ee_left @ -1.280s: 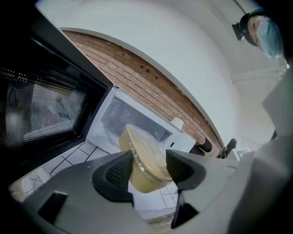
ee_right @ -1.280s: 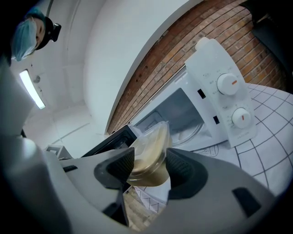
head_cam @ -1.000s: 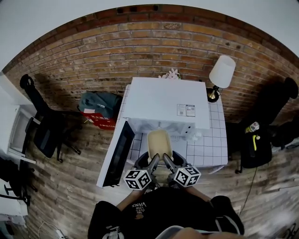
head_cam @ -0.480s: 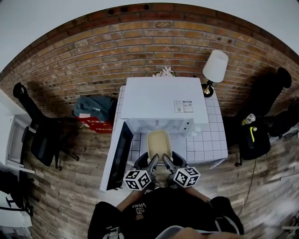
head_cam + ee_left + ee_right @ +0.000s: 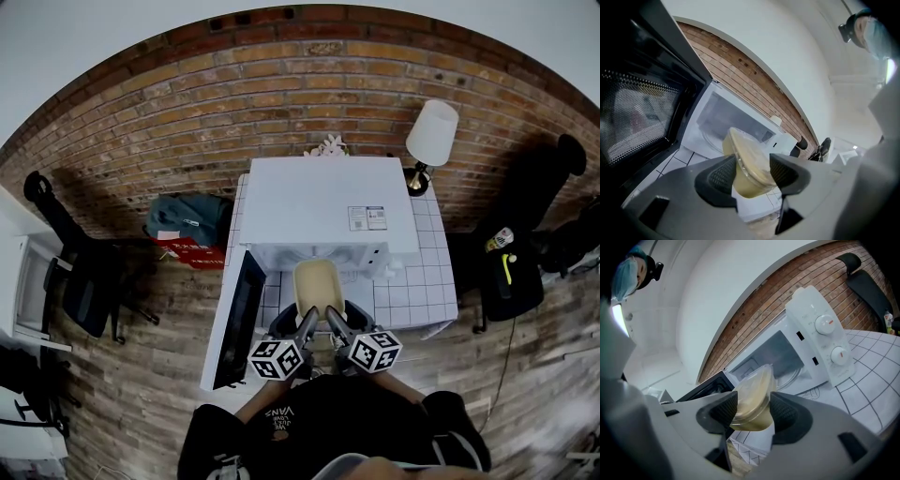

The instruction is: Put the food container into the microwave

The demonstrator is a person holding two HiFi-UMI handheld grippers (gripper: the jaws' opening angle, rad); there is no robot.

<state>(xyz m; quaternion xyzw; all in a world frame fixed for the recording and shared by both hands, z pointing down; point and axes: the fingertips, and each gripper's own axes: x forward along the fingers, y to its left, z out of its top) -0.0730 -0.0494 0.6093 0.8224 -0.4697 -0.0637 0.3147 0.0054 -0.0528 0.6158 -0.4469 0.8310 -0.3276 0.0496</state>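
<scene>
A clear-lidded food container point(image 5: 319, 285) with yellowish contents hangs in front of the white microwave point(image 5: 323, 208), whose door point(image 5: 236, 317) stands swung open to the left. My left gripper point(image 5: 306, 324) and right gripper point(image 5: 334, 322) both clamp its near edge. In the left gripper view the container point(image 5: 746, 164) sits between the pads point(image 5: 723, 177), with the open cavity point(image 5: 731, 122) behind it. The right gripper view shows the container point(image 5: 752, 397) pinched likewise, level with the cavity point(image 5: 776, 357).
The microwave stands on a white tiled table point(image 5: 412, 298) against a brick wall. A lamp point(image 5: 429, 139) is at the table's back right. The control dials point(image 5: 827, 336) are right of the cavity. A chair point(image 5: 80, 272) and a bag point(image 5: 192, 217) are on the floor at left.
The container and both grippers have barely moved relative to the microwave; the head view has shifted slightly.
</scene>
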